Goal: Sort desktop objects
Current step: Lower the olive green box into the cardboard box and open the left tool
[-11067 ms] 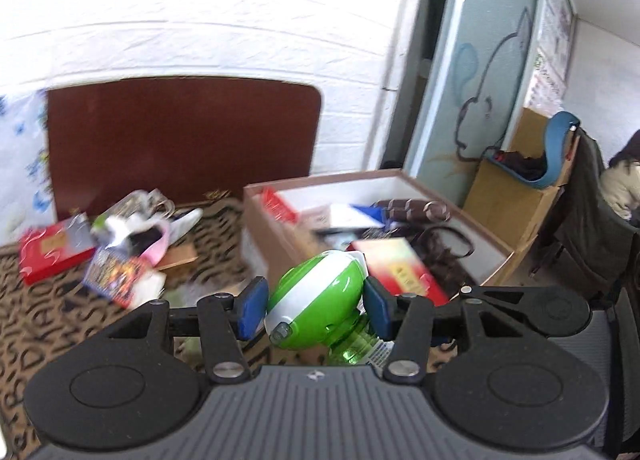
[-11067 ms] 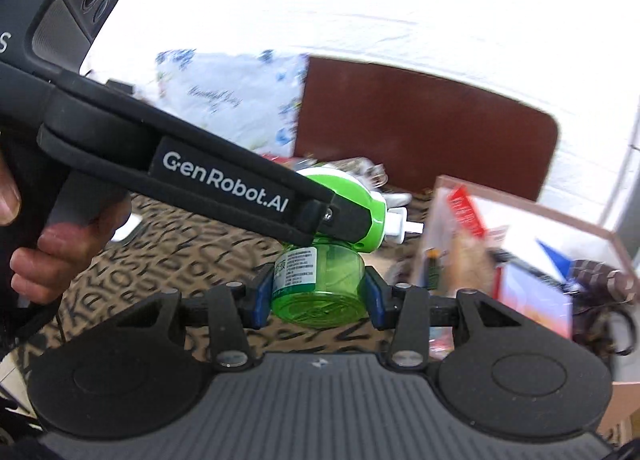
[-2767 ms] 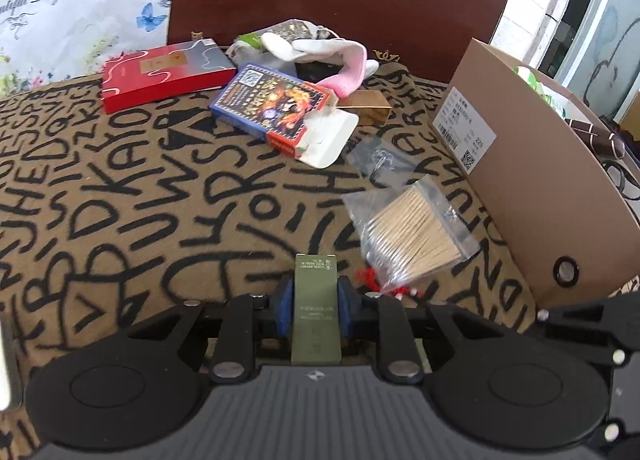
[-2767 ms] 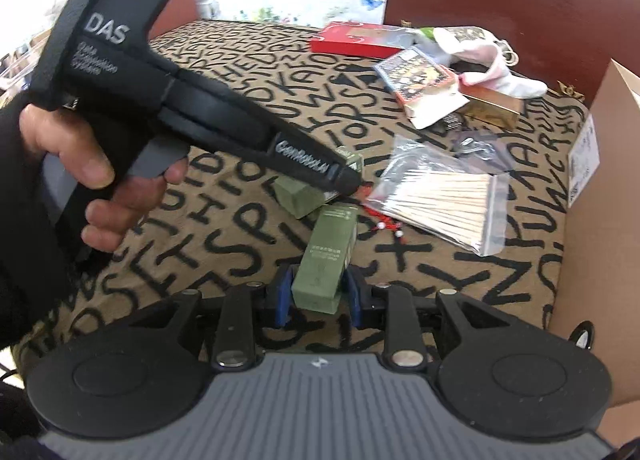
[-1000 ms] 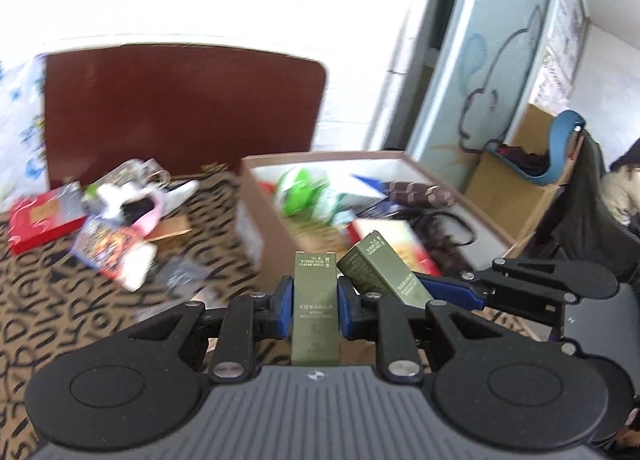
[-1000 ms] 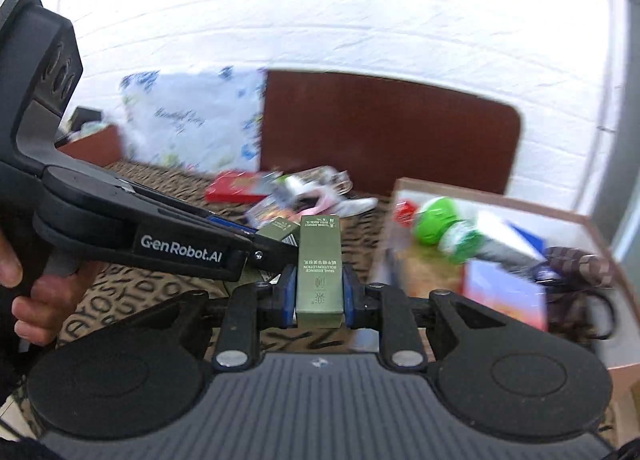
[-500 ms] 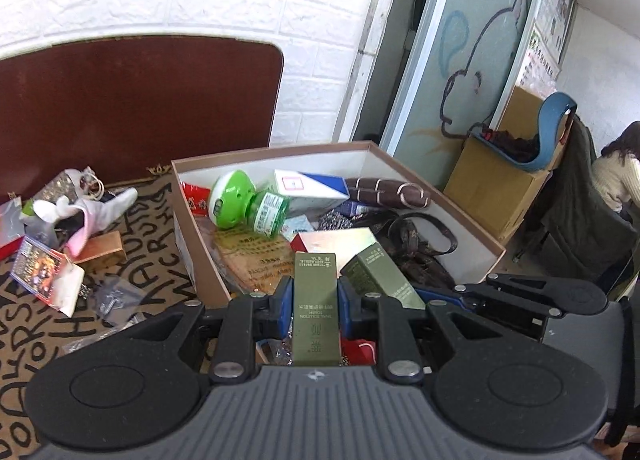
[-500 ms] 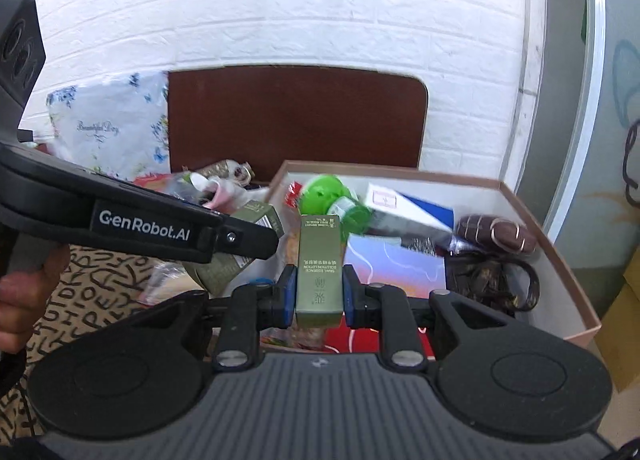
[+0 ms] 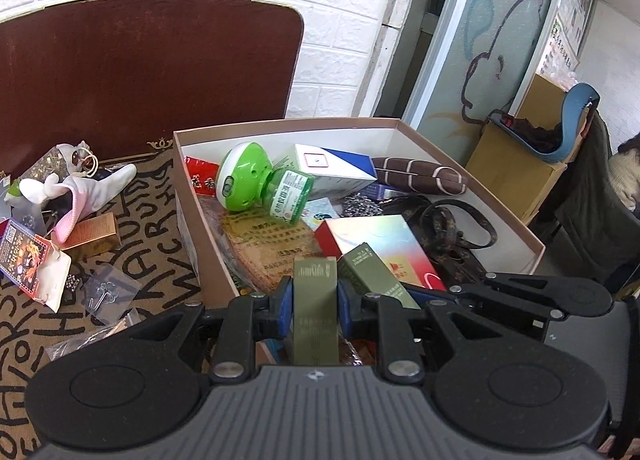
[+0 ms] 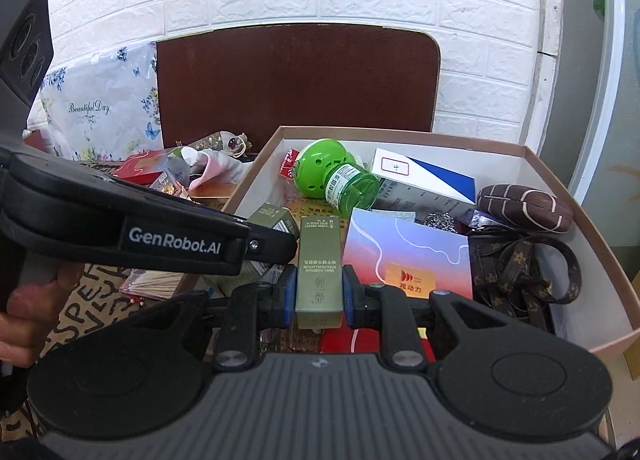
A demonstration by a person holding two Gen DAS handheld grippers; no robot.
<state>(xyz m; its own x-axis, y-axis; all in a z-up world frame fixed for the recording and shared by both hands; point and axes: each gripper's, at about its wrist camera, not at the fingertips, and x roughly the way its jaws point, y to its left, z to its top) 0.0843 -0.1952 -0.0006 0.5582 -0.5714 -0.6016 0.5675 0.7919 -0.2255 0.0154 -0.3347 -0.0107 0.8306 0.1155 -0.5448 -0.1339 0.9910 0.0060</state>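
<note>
White brick wall and a brown chair back are noted behind a tabletop (image 9: pixel 120 260) covered in a letter-patterned cloth, with an open cardboard box (image 9: pixel 500 211) at its right edge. Held items: one slim olive-green carton (image 9: pixel 315 316) is clamped between the fingers of the left gripper (image 9: pixel 315 306); a second olive-green carton (image 10: pixel 319 272) is clamped likewise in the right gripper (image 10: pixel 319 296); both are suspended over the near end of the box, not yet set down. Already stowed in the box: a green plug-in vaporiser (image 9: pixel 256 183), a white and blue carton (image 9: pixel 332 167), a brown striped pouch (image 9: pixel 420 175), a patterned strap (image 9: pixel 456 227) and a glossy gradient box (image 10: pixel 404 252). Still outstanding on the cloth: a white and pink glove (image 9: pixel 84 187), a gold carton (image 9: pixel 94 232), a printed card pack (image 9: pixel 24 256), a small clear bag (image 9: pixel 106 288), a bag of wooden sticks (image 10: pixel 156 282) and a red box (image 10: pixel 136 167). Sorting is judged past midway. Against the frames of one second ago, the grips are unchanged, while both cartons are found carried from before the box front to above its contents.
</note>
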